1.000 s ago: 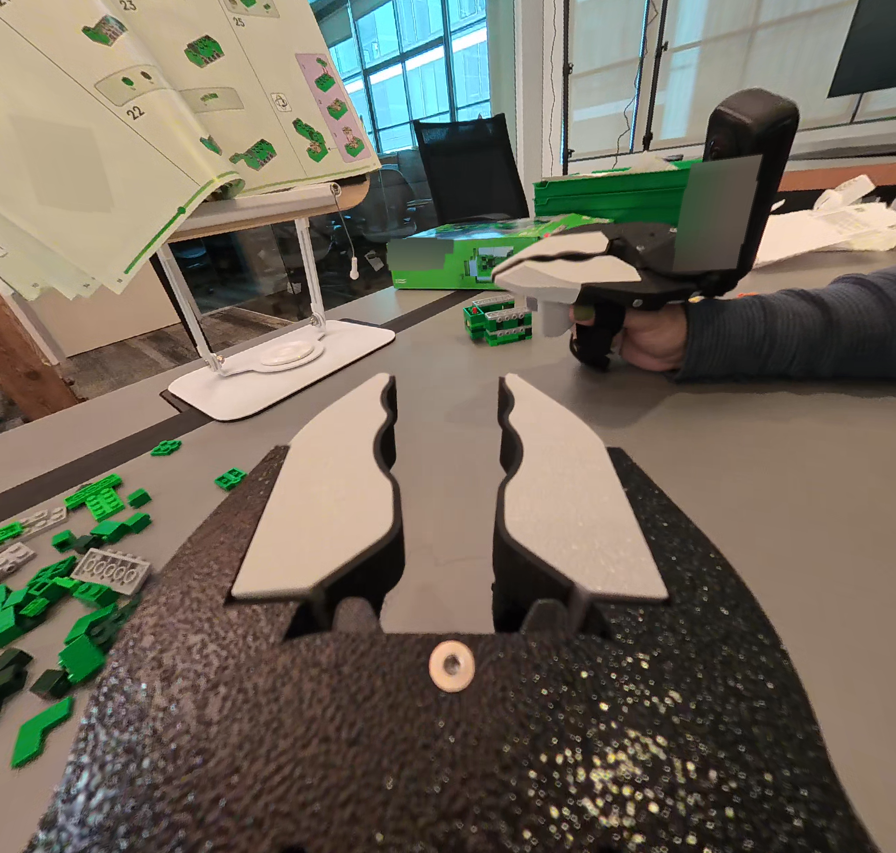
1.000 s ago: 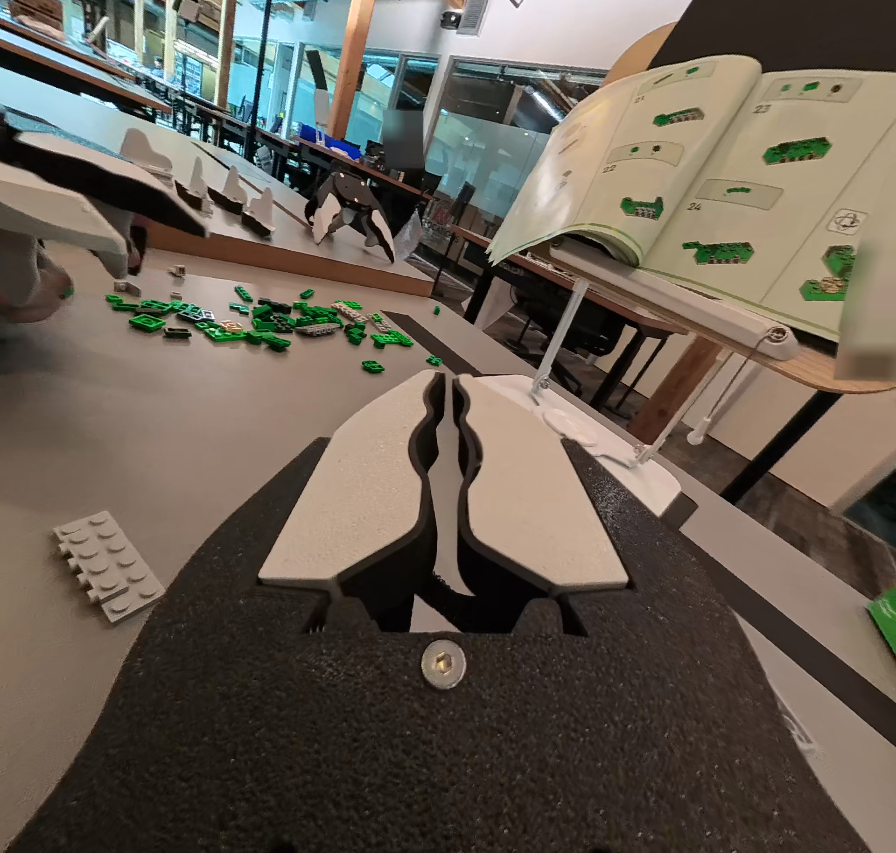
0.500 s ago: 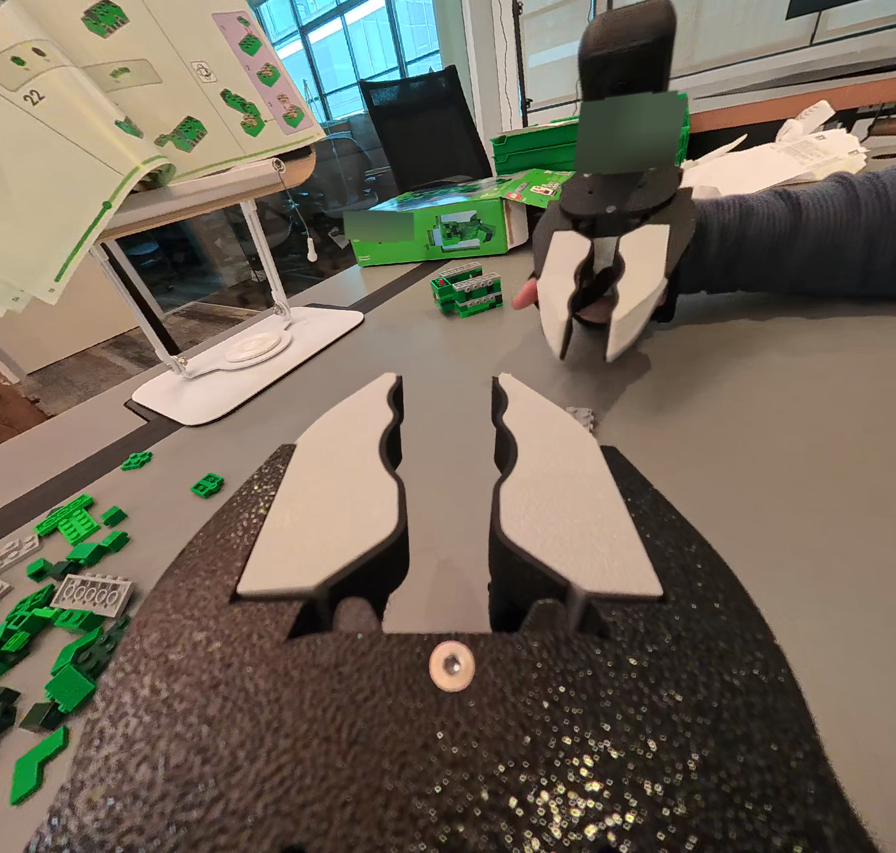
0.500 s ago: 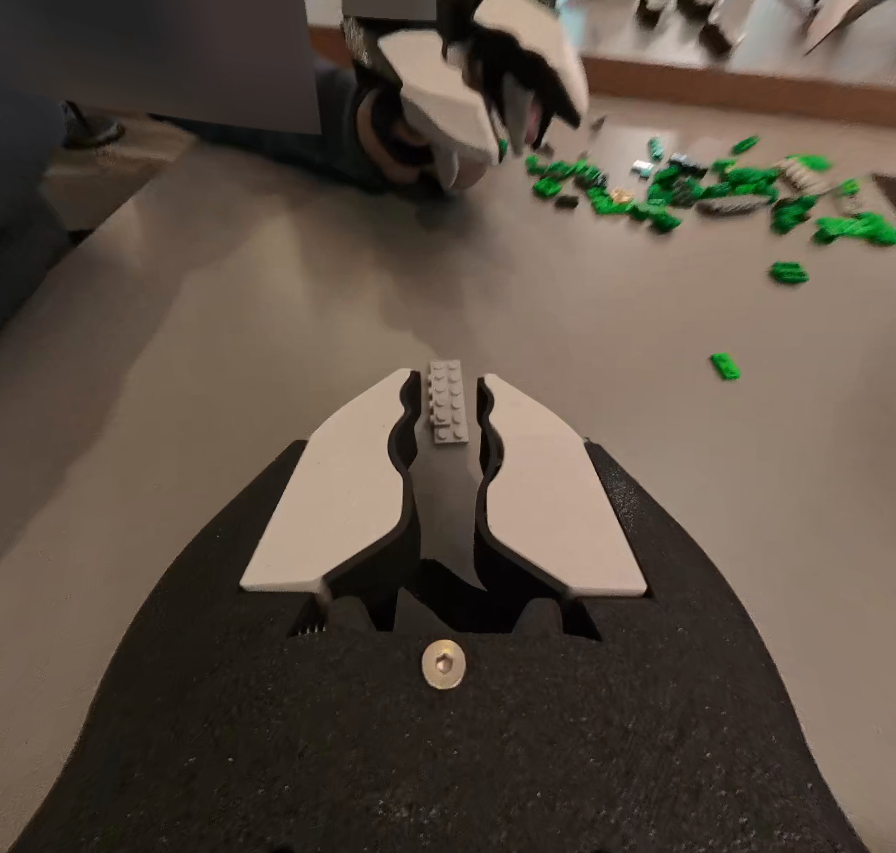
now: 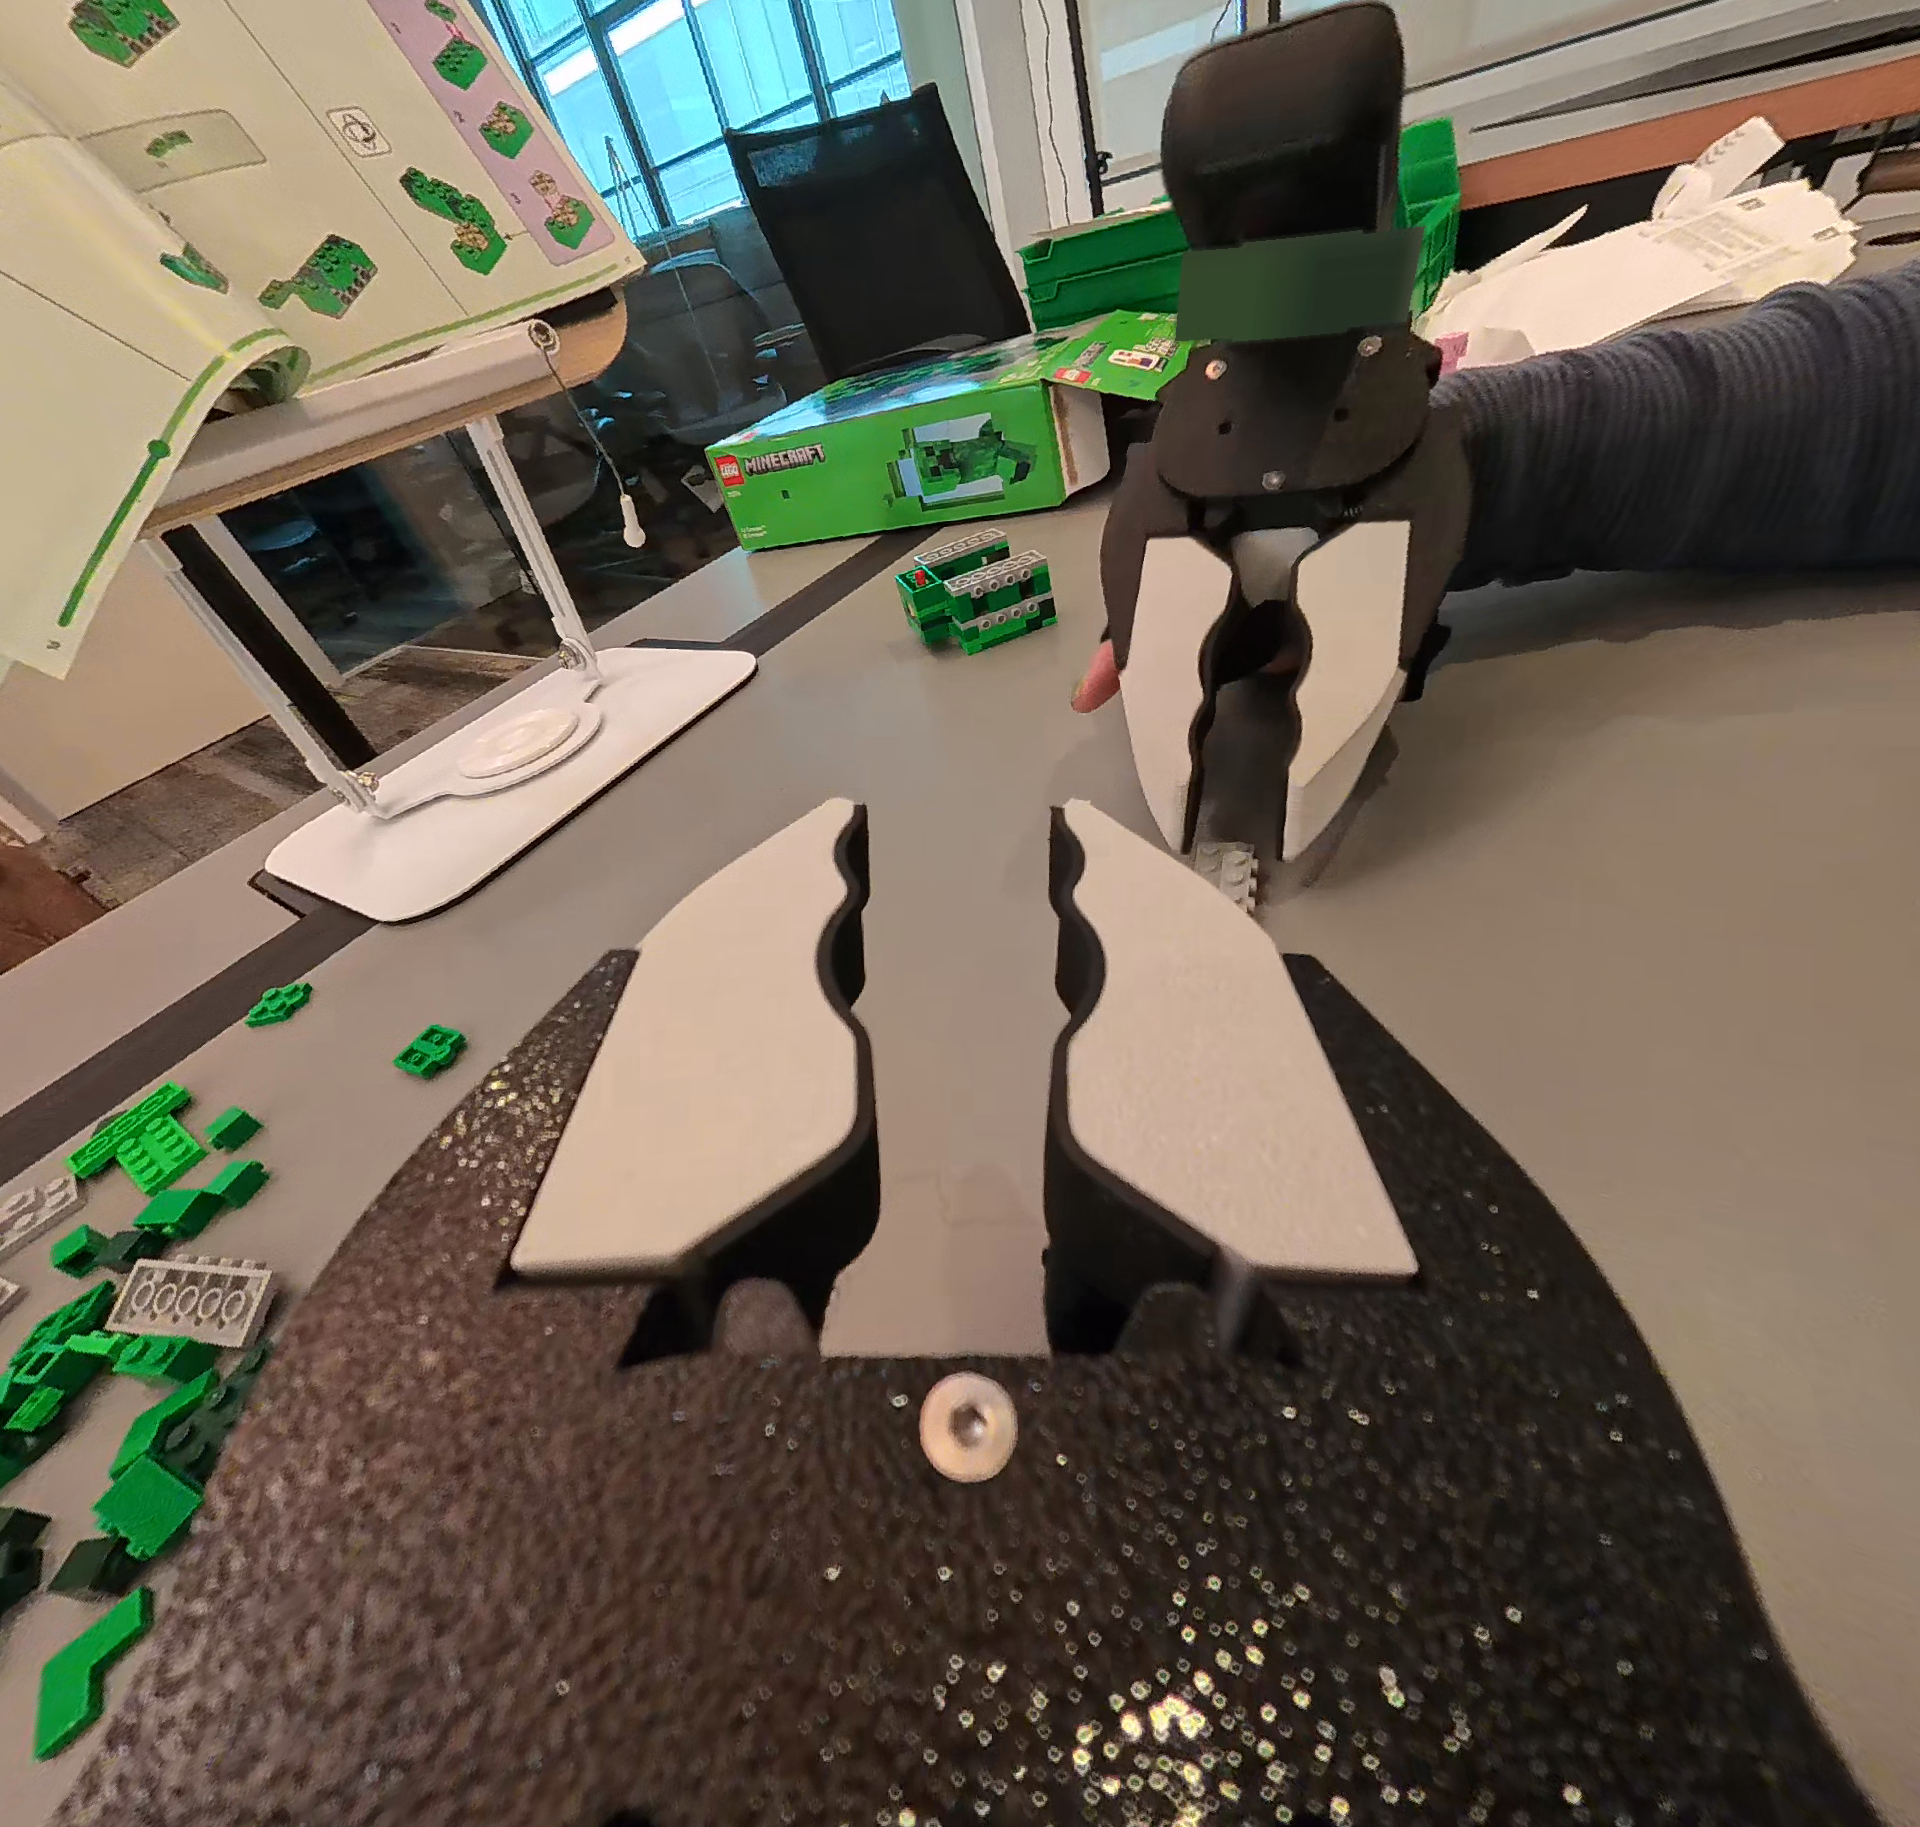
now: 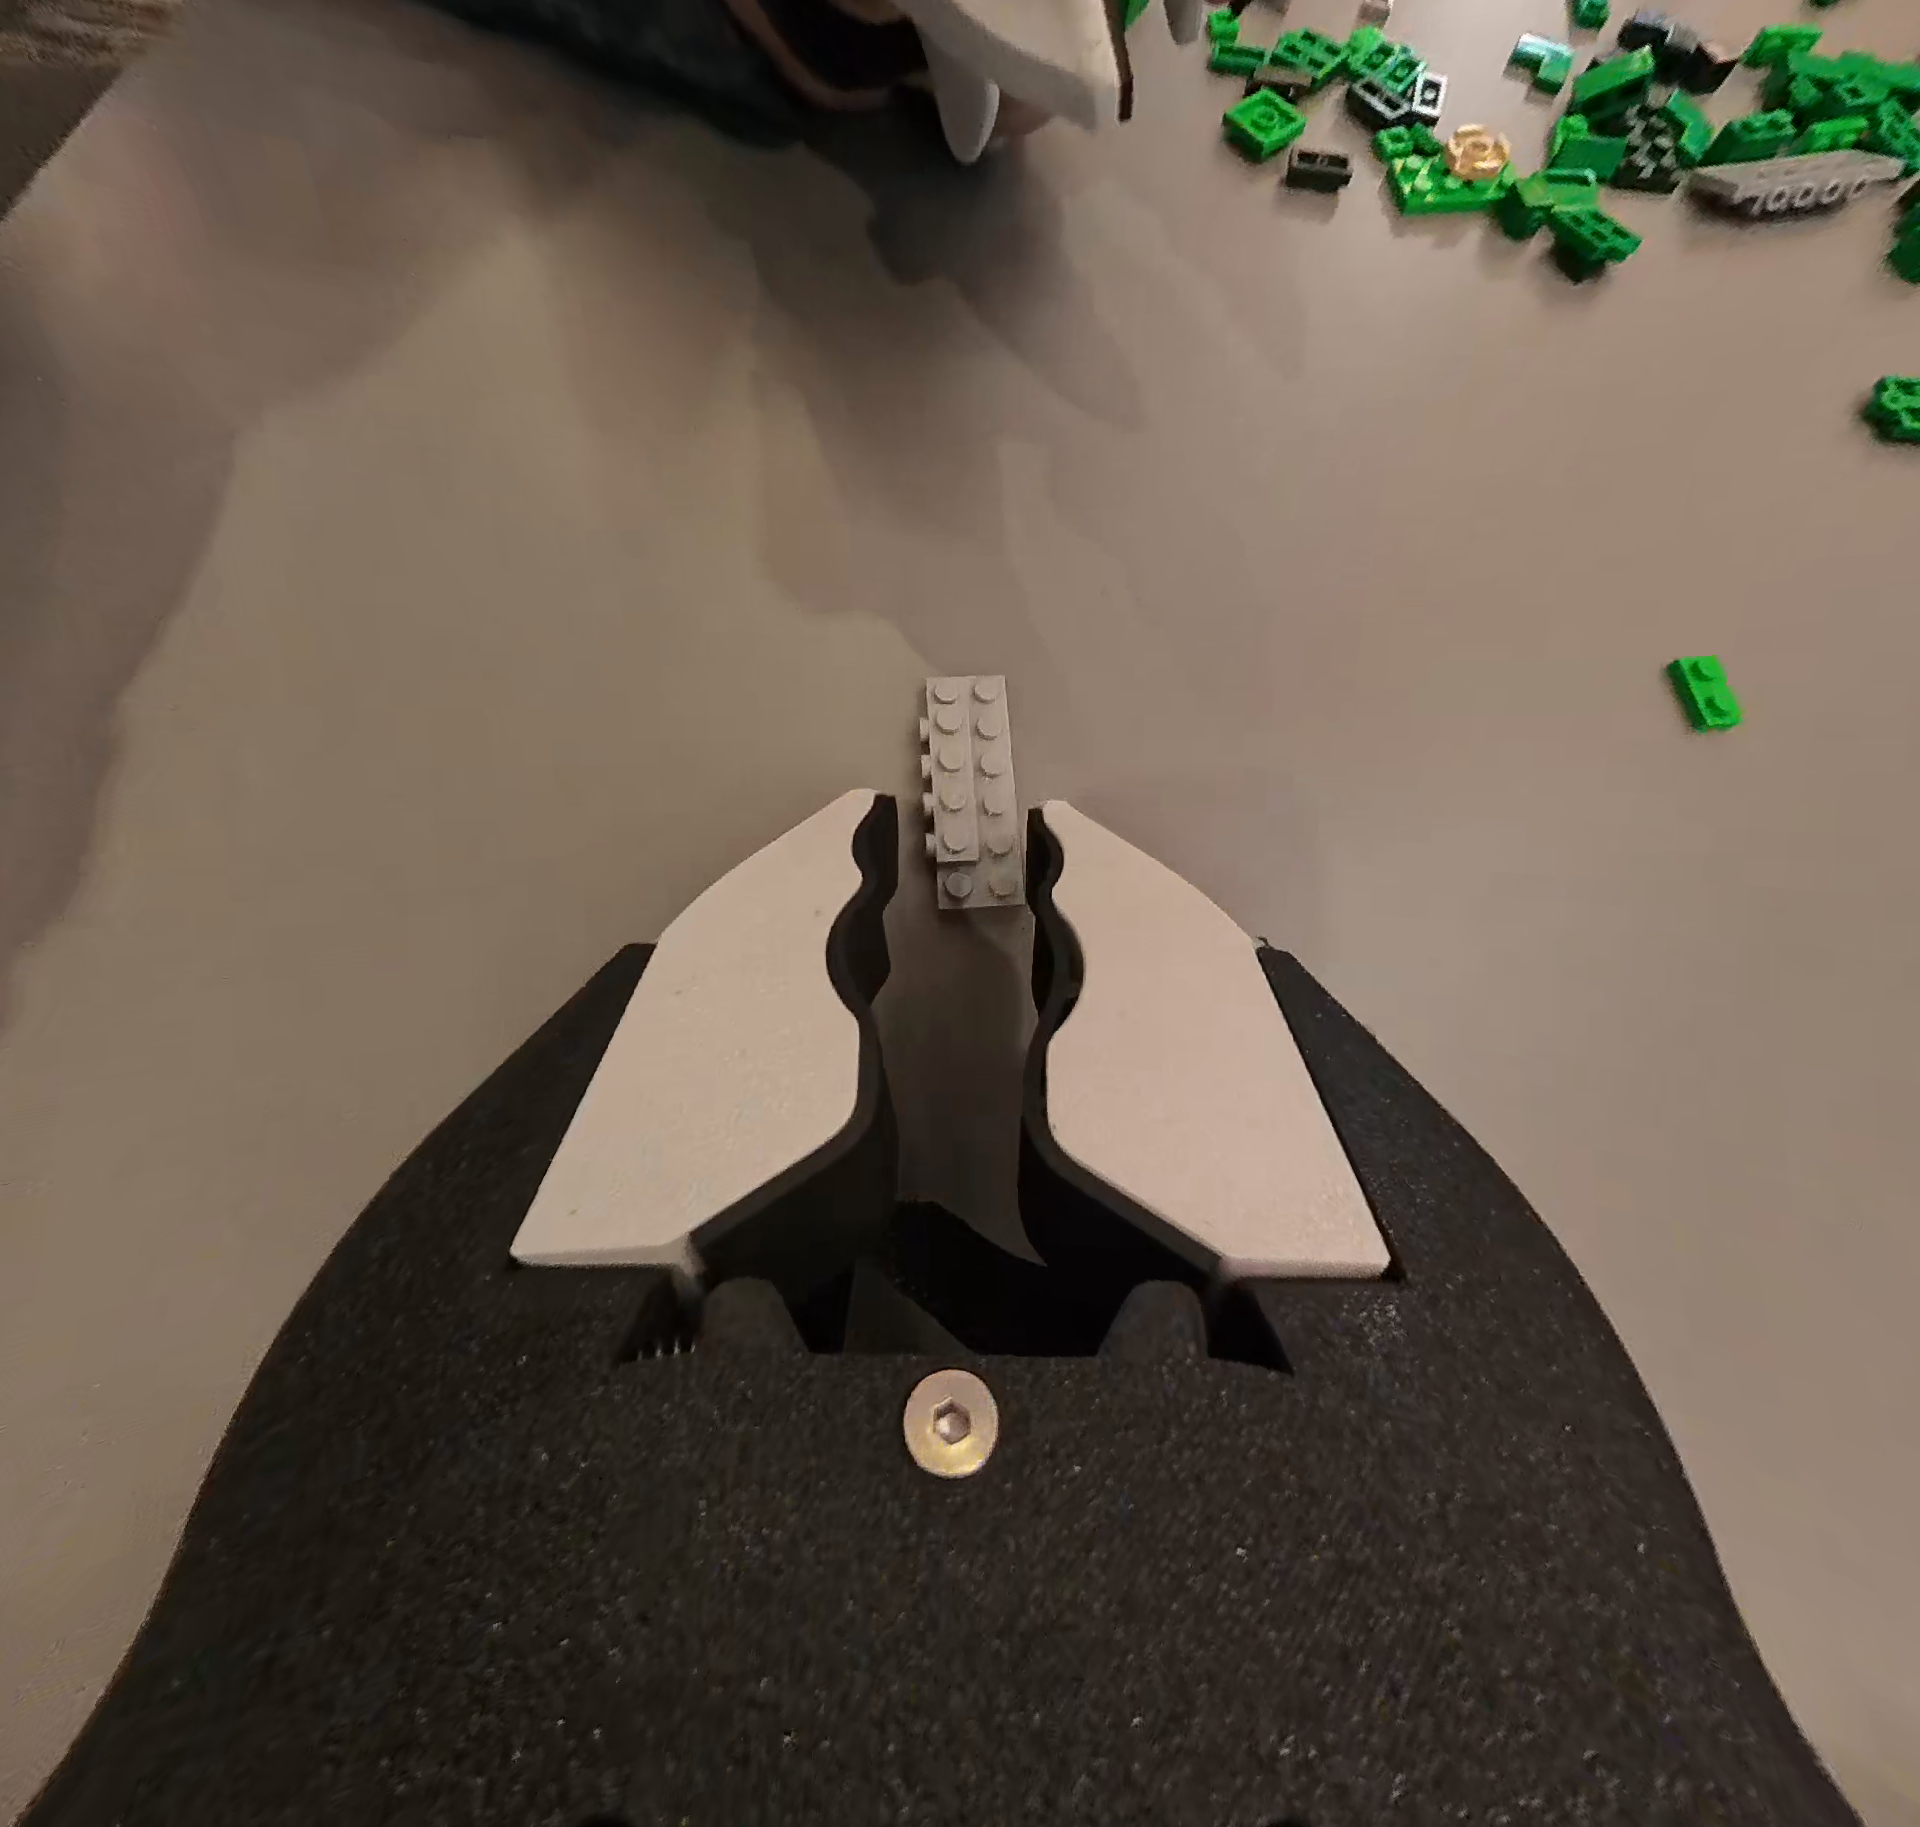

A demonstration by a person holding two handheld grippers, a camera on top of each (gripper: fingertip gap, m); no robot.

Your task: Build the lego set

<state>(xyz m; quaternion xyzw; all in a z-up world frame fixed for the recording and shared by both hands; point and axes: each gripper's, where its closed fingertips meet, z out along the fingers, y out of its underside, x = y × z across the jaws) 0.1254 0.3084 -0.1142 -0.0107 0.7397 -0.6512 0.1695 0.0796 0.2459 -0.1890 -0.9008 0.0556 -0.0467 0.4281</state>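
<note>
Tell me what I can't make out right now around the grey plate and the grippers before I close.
- Grey plate: contact with the right gripper fingers unclear in the right wrist view; in the left wrist view the left gripper's finger hides most of it.
- Loose green bricks: cut off by the right edge and slightly blurred in the right wrist view.
- Instruction booklet: cropped by the top and left edges in the left wrist view.

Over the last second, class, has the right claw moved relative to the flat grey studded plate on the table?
Yes. The right claw swung down from facing the instruction stand onto the flat grey studded plate, which now lies between its open fingers.
</note>
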